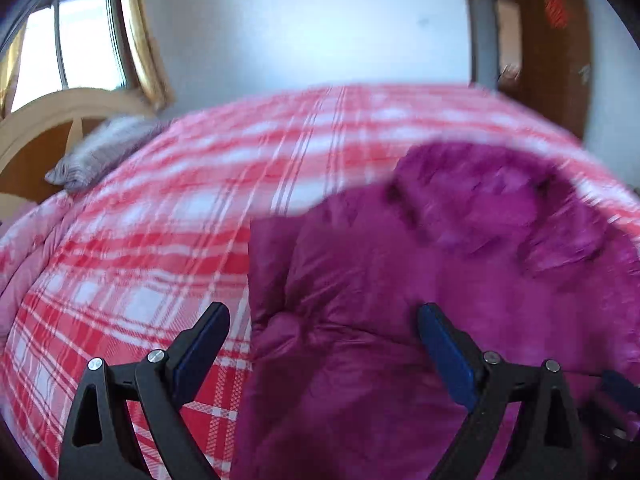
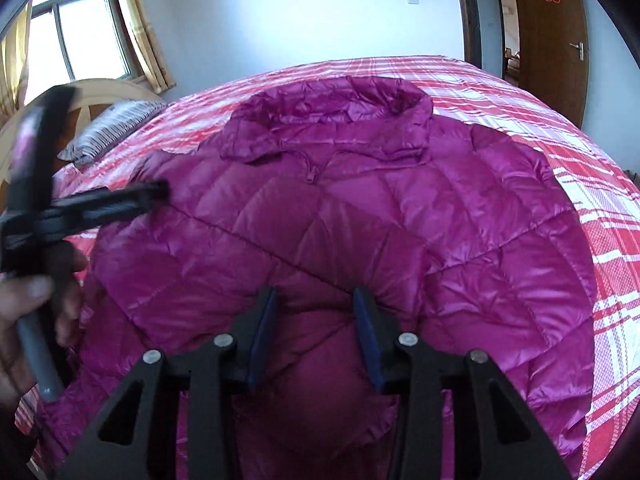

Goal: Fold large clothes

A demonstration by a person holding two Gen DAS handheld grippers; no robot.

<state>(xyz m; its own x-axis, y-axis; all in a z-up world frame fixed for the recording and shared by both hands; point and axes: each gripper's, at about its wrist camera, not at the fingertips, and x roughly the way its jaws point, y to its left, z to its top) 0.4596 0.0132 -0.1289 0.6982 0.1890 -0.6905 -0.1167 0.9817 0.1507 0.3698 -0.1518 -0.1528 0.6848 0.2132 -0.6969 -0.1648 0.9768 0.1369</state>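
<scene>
In the left wrist view, the left gripper (image 1: 324, 344) is seen with its jaws spread wide and nothing between them. It hangs over the left edge of the jacket (image 1: 420, 280), which lies on the bed (image 1: 160, 220). This picture is blurred, so fine details cannot be told.

In the right wrist view, the jacket is spread flat on the bed, with its collar (image 2: 328, 120) at the far side. The right gripper (image 2: 316, 320) is partly open, and a puffed fold of the fabric bulges between its pads; whether it is really pinched cannot be told. At the left, a hand (image 2: 24, 312) is seen on the handle of the other gripper.

The jacket is judged to be light, soft and puffy, with a shiny shell that may slip. It is best taken at a seam, hem or cuff, where the fabric is thinner.
</scene>
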